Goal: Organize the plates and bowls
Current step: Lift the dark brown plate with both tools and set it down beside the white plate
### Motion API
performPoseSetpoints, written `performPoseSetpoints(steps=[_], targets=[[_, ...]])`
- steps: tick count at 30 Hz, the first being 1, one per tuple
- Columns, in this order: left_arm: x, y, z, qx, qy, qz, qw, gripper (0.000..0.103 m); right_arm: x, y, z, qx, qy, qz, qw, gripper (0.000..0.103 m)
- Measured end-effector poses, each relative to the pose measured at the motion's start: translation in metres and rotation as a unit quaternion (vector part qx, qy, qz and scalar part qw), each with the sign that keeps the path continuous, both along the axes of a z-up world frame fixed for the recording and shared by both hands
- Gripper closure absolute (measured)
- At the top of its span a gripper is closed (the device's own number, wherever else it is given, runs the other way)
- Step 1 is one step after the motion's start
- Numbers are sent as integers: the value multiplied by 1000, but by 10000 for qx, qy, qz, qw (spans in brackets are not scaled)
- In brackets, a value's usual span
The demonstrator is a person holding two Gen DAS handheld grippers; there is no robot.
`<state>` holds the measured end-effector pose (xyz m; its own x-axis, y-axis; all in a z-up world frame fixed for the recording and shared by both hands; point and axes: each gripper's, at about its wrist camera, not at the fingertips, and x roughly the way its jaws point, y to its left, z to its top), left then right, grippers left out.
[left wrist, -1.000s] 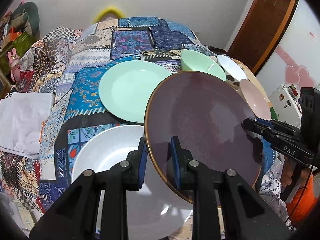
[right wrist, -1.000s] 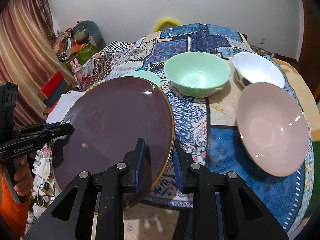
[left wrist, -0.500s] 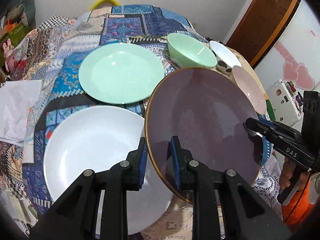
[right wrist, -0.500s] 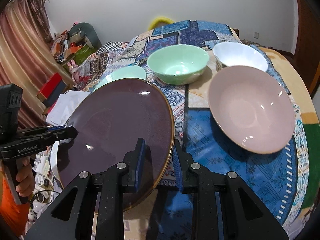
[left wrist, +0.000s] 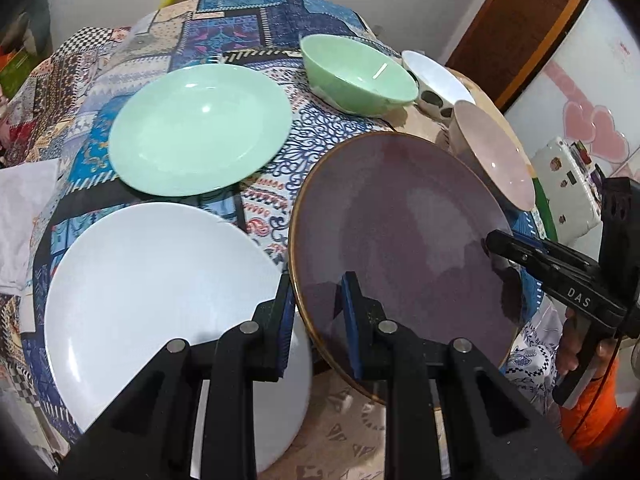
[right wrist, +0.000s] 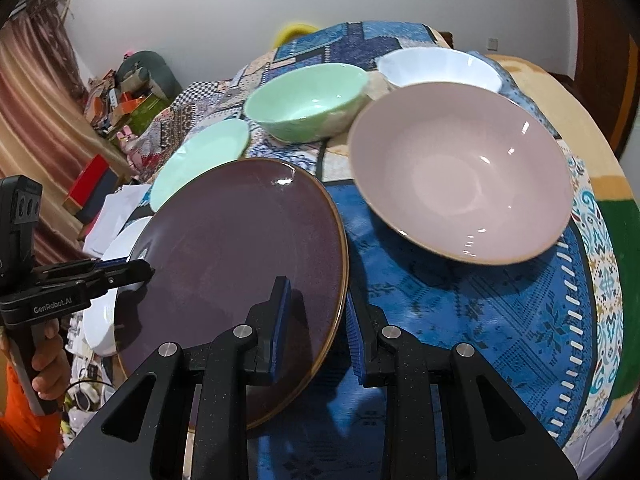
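Observation:
Both grippers hold a dark purple plate with a gold rim [left wrist: 400, 240] [right wrist: 240, 256] above the table's near edge. My left gripper [left wrist: 316, 320] is shut on its near left rim; my right gripper [right wrist: 316, 316] is shut on its opposite rim. In the left wrist view the right gripper [left wrist: 496, 246] shows clamped at the plate's right side; in the right wrist view the left gripper [right wrist: 142, 270] shows at its left side. A white plate [left wrist: 160, 312] lies below left, a mint green plate [left wrist: 200, 128] behind it.
A mint green bowl [right wrist: 308, 104], a white bowl [right wrist: 436, 66] and a pink bowl [right wrist: 460, 168] stand on the patterned tablecloth [right wrist: 480, 312]. White cloth [left wrist: 20, 216] lies at the left edge. A wooden door [left wrist: 516, 28] stands at the far right.
Both grippers have carried the purple plate forward and down over the table. The white plate and the pink bowl now show larger and nearer.

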<state>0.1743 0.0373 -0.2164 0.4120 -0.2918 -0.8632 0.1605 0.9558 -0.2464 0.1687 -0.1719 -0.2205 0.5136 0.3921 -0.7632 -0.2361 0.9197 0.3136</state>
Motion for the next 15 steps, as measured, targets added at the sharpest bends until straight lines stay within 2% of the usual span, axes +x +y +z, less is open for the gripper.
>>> performPoseSetpoints(steps=[15], targets=[[11,-7,-15,119,162,-13,9998,80,9,-8,-12,41,225,-46,9997,79]])
